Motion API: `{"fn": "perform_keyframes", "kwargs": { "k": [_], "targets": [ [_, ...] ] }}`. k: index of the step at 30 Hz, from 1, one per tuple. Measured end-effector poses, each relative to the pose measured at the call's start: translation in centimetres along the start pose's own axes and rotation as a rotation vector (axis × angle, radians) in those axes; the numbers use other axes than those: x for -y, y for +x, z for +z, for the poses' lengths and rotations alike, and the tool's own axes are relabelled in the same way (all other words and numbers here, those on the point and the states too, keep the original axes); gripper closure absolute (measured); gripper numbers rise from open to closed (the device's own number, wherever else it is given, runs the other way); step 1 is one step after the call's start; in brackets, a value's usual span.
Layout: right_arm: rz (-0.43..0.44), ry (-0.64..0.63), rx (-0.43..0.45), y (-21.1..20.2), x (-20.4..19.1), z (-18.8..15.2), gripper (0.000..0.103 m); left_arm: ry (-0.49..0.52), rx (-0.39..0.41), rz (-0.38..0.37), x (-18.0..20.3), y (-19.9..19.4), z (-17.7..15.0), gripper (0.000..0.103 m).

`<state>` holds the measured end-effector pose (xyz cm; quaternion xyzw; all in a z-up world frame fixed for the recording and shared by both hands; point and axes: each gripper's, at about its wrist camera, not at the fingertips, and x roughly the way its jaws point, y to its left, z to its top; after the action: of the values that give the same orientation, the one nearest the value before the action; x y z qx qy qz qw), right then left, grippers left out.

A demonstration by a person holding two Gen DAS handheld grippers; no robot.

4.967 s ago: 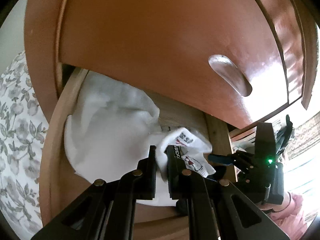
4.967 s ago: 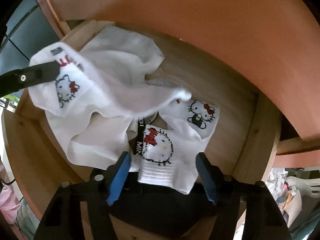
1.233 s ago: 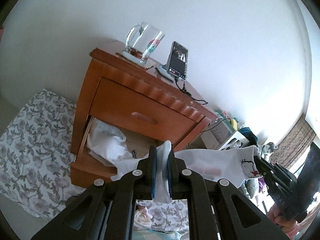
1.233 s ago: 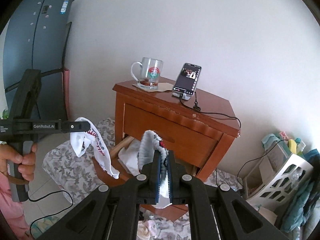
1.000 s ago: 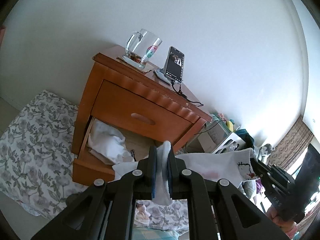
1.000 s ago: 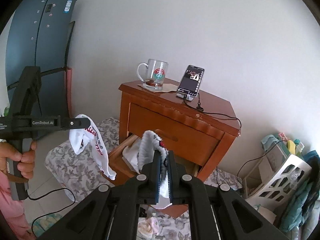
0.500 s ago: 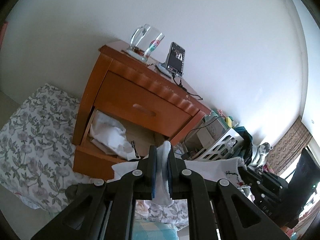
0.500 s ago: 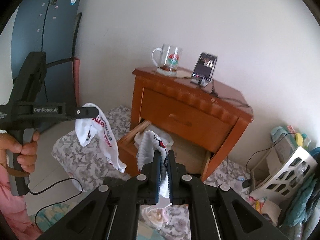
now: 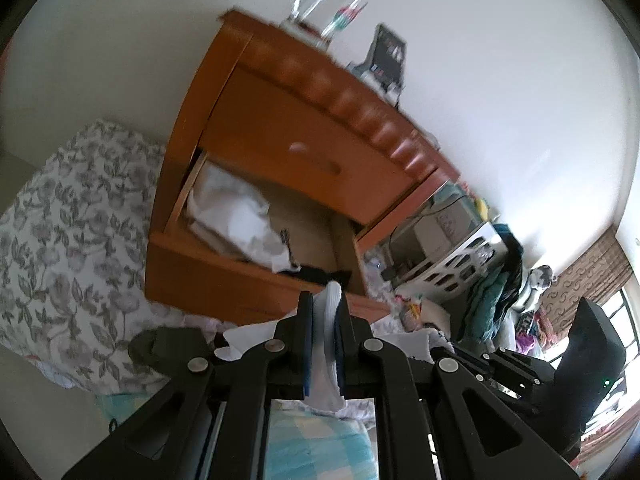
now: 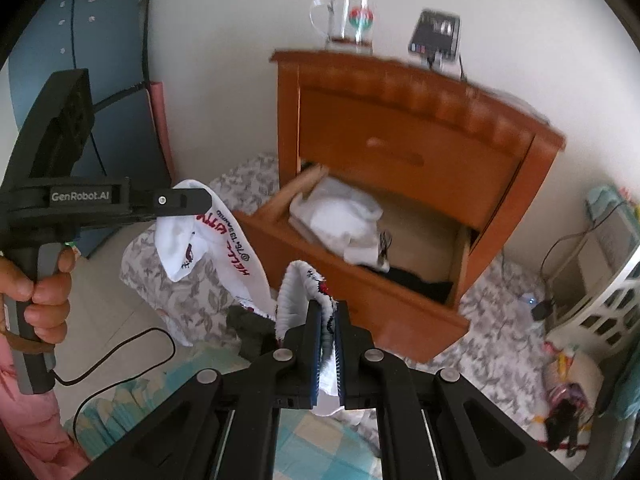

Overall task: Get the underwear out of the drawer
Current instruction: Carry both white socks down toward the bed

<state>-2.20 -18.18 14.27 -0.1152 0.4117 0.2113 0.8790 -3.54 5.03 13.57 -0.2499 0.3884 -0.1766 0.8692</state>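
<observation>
White underwear (image 10: 224, 248) with red cartoon print hangs stretched between both grippers, out of the drawer and in front of it. My right gripper (image 10: 326, 320) is shut on one end of it. My left gripper (image 10: 202, 200) is shut on the other end, up at the left, with a person's hand (image 10: 40, 292) on its handle. In the left wrist view my left gripper (image 9: 324, 308) pinches the white fabric (image 9: 326, 344), and the right gripper (image 9: 448, 348) shows at lower right. The wooden drawer (image 10: 360, 304) stands open with more white clothes (image 10: 336, 216) inside.
A glass mug (image 10: 344, 20) and a phone (image 10: 436, 36) stand on the nightstand (image 10: 420, 120). A dark garment (image 10: 416, 280) lies in the drawer's front. Floral cloth (image 9: 60, 248) covers the floor at left. A white basket (image 10: 612, 312) is at right. Blue checked fabric (image 10: 304, 452) lies below.
Both grippers have pulled the underwear up out of the drawer and back from the nightstand. In the last half second both views tilted down and blurred, with the underwear still held.
</observation>
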Motion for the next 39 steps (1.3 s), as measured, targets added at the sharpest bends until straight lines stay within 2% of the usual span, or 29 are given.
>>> {"fn": "perform_keyframes", "kwargs": {
  "k": [10, 20, 33, 39],
  "targets": [
    [0.050, 0.060, -0.103, 5.3, 1.6, -1.6, 0.097, -0.034, -0.122, 0.036, -2.5, 5.4, -0.9, 0.094],
    [0.085, 0.086, -0.165, 8.9, 2.3, -2.1, 0.097, -0.060, -0.197, 0.061, -4.3, 8.8, -1.4, 0.094],
    [0.091, 0.140, -0.226, 13.1, 3.7, -4.0, 0.097, -0.094, -0.269, 0.106, -6.3, 12.2, -2.2, 0.094],
    [0.056, 0.178, -0.285, 15.9, 4.7, -5.5, 0.097, -0.127, -0.324, 0.155, -8.2, 14.5, -3.0, 0.094]
  ]
}}
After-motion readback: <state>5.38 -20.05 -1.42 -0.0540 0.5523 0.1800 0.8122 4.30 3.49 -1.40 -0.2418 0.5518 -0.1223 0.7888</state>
